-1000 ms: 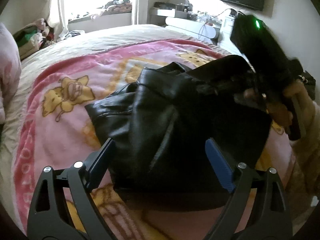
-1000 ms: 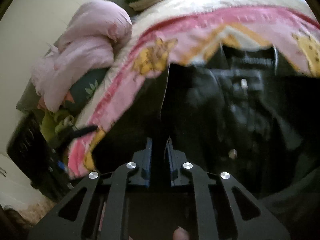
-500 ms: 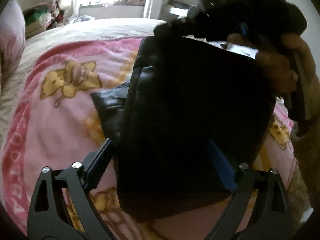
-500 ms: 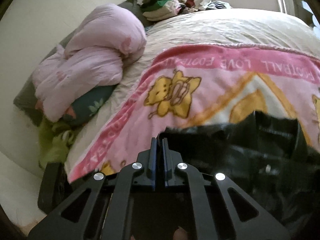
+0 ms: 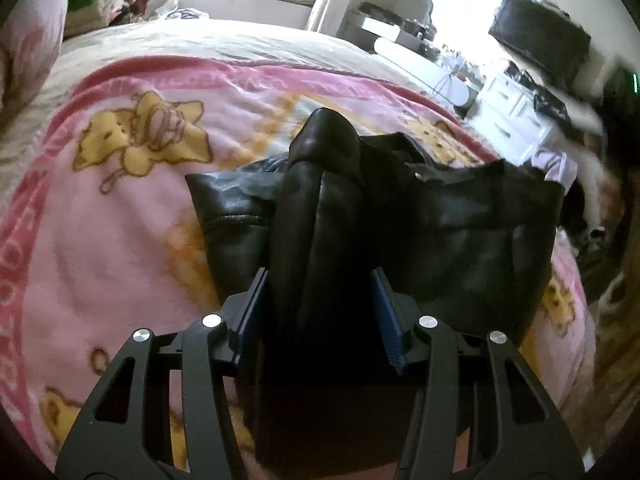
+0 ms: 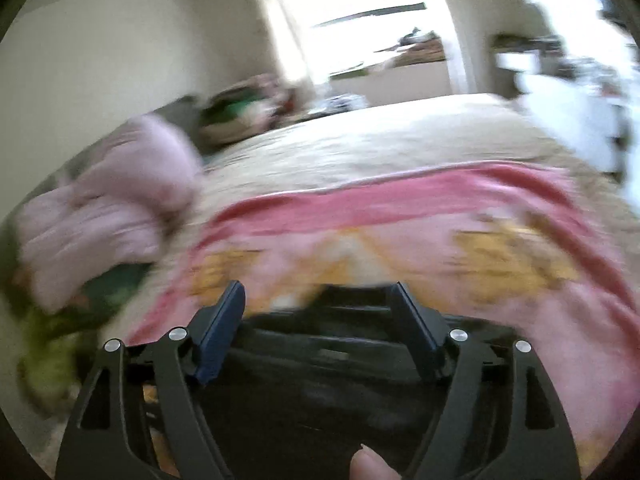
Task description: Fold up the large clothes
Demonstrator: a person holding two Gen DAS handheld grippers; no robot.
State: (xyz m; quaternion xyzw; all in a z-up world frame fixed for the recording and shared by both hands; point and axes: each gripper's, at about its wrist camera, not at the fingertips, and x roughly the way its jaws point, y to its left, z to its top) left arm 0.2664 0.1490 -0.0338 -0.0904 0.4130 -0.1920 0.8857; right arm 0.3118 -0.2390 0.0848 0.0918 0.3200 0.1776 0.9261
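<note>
A black leather jacket (image 5: 400, 220) lies folded on the pink cartoon blanket (image 5: 100, 240) that covers the bed. My left gripper (image 5: 320, 276) points down at its near side. Its jaws are closing, and a thick upright fold of the jacket fills the gap, touching both blue pads (image 5: 250, 316). The right wrist view is blurred by motion. My right gripper (image 6: 316, 292) hovers over the jacket's edge (image 6: 340, 380) with its jaws opening and nothing between the fingers (image 6: 224, 328). A fingertip of the person (image 6: 370, 464) shows at the bottom.
A bundled pink quilt (image 6: 120, 200) lies at the bed's left side. Piled clothes (image 5: 100, 0) sit by the bright window. White drawers (image 5: 516, 120) and a dark screen (image 5: 540, 40) stand beyond the bed's right edge.
The right gripper let go of the raised jacket flap, opened and swung up and away. The flap now lies over the jacket. The left jaws have narrowed around the fold.
</note>
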